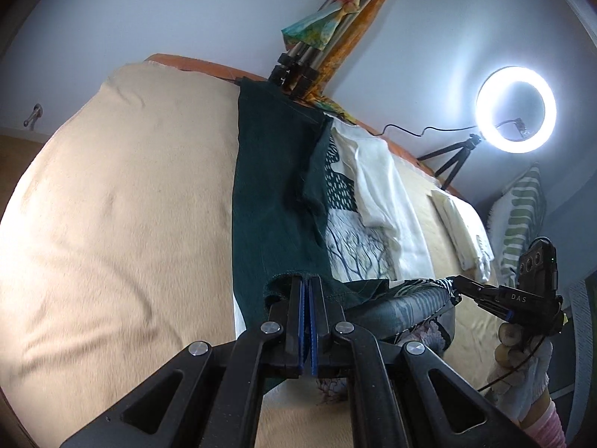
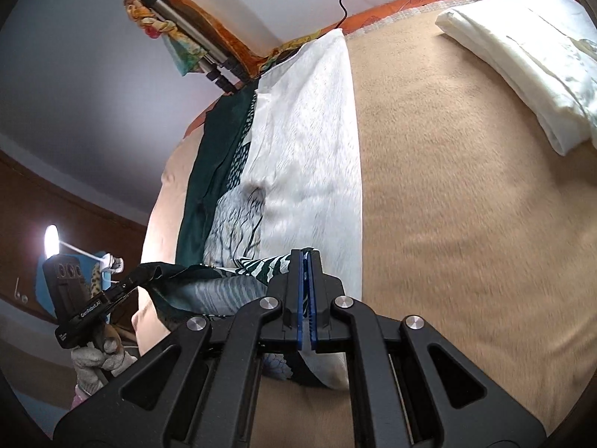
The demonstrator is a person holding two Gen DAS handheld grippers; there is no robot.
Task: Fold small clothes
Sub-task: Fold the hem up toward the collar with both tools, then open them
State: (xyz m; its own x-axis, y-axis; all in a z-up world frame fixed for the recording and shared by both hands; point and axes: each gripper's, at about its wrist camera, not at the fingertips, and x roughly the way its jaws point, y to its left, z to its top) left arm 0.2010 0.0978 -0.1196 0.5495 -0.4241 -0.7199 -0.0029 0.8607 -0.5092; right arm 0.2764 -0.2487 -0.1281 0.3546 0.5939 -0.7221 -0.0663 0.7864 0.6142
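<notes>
A long garment, dark green (image 1: 268, 194) on one side and white with a tree print (image 1: 358, 246) on the other, lies lengthwise on a beige blanket (image 1: 123, 216). My left gripper (image 1: 308, 280) is shut on its near green corner and holds it lifted. My right gripper (image 2: 306, 254) is shut on the near white-and-patterned corner (image 2: 261, 267). The near edge hangs stretched between the two grippers. The right gripper also shows in the left wrist view (image 1: 453, 283), and the left gripper shows in the right wrist view (image 2: 143, 272).
A folded white cloth (image 2: 522, 67) lies on the blanket at the far right. A lit ring light (image 1: 516, 108) on a small tripod stands at the bed's far edge. A larger tripod wrapped in a colourful cloth (image 1: 335, 18) leans by the wall. A striped pillow (image 1: 522, 216) lies at right.
</notes>
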